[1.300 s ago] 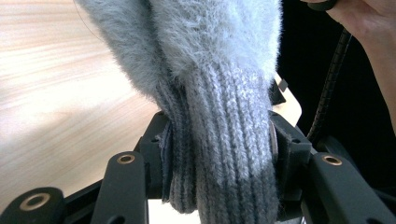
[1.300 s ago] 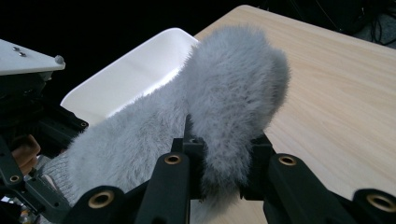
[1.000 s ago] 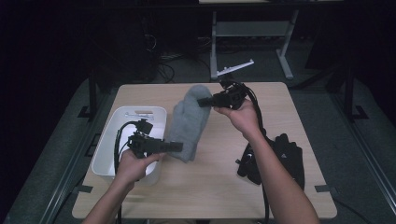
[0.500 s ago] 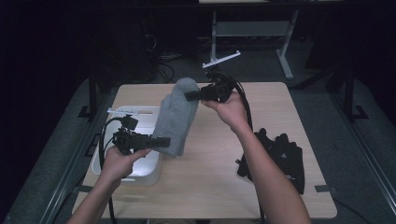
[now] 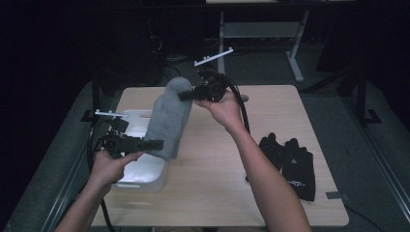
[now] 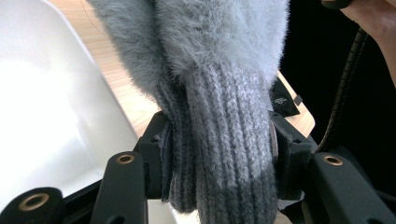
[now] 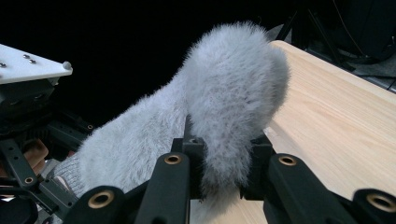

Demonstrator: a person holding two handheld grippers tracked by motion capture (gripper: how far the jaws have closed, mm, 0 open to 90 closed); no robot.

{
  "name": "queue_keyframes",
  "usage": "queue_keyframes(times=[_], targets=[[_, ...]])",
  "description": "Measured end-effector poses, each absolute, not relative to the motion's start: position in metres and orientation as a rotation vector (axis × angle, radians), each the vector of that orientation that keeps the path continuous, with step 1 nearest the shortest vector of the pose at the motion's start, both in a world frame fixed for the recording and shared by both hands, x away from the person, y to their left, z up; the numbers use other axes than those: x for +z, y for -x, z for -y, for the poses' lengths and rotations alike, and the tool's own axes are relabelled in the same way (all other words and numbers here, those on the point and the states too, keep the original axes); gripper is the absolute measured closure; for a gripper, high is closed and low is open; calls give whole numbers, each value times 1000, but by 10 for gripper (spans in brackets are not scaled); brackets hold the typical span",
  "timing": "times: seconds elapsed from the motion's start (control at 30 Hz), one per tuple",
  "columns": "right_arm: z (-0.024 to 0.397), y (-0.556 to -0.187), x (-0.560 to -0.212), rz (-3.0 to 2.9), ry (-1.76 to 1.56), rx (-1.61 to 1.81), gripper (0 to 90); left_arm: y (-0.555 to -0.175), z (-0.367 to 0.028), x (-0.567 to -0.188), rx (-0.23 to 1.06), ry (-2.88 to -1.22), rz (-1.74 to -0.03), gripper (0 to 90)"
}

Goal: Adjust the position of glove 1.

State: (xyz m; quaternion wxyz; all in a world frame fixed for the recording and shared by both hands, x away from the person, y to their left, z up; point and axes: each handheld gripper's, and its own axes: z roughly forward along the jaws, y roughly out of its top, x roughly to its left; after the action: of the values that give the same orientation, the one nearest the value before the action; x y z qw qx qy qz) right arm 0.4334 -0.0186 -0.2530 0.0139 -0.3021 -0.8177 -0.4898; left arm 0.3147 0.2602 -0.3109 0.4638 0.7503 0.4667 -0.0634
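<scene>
A fluffy grey mitten (image 5: 168, 118) hangs stretched between my two grippers above the table's left half. My left gripper (image 5: 153, 144) is shut on its ribbed knit cuff (image 6: 224, 154), low and over the white bin (image 5: 145, 175). My right gripper (image 5: 186, 95) is shut on the fuzzy tip (image 7: 233, 121), held higher and farther back. In the left gripper view the cuff is squeezed between both pads. In the right gripper view the fur bulges out above the jaws, and the left gripper (image 7: 28, 154) shows beyond at the mitten's other end.
A pair of black gloves (image 5: 290, 162) lies on the wooden table (image 5: 227, 169) at the right. The white bin sits at the table's left edge. Desk legs (image 5: 290, 53) stand on the dark floor behind.
Both hands have carried the mitten to the left and a little up. It now hangs partly over the white bin. Both grips are unchanged.
</scene>
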Motion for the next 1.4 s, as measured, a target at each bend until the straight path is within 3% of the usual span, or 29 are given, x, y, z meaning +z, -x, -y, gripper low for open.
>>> queue_keyframes(times=[0.73,1.4], targets=[[-41,-454,-287,2520,915,-1421,761,-315,-303,-338,-156,-1842,-1267,488],[-65,-457,-331,2502,907,-1333,757,-310,-314,-369,-181,-1896,-1345,483]])
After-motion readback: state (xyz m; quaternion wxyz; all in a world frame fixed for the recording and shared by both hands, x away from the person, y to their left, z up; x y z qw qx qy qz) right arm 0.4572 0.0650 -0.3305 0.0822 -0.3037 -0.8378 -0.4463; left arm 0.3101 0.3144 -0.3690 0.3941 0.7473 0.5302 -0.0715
